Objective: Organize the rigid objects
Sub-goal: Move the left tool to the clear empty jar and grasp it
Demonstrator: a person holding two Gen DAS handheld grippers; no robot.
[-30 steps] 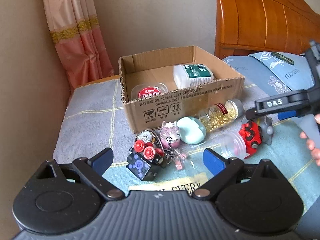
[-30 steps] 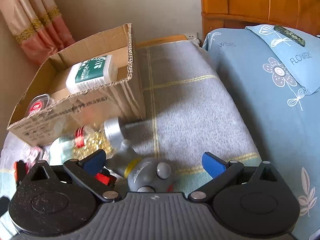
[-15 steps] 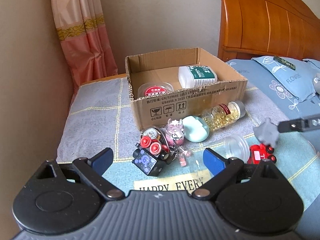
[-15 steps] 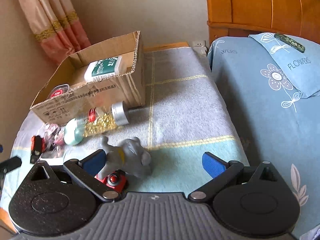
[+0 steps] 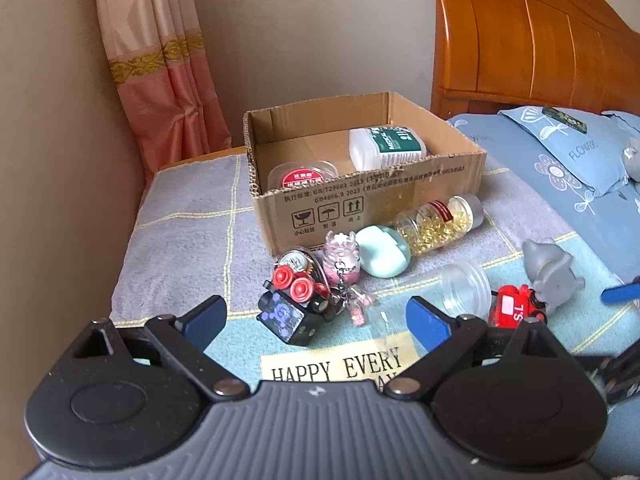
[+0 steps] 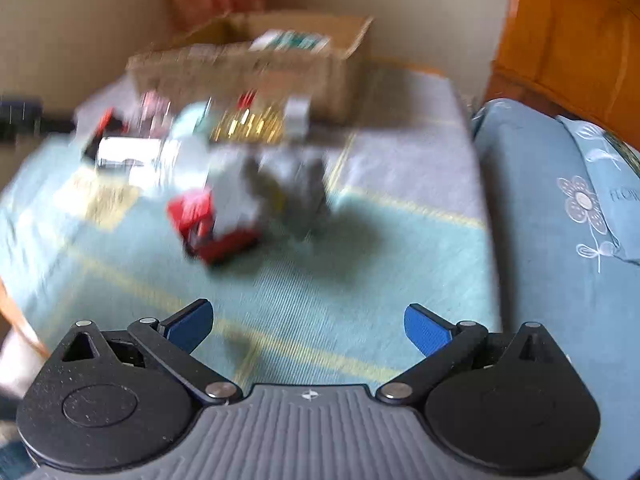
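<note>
Sorting step in hand, as I judge it: loose items go into the cardboard box (image 5: 360, 184).

My left tool (image 5: 316, 316) hangs with fingers apart, empty; the black cube toy (image 5: 286, 316) lies just ahead between them.

My right tool (image 6: 308, 320) is likewise apart and empty. Ahead of it: grey figure (image 5: 552, 272) touching red toy truck (image 5: 514, 308).

Next move probably calls for centring on one item.

Right view is blurred; details unreadable.
</note>
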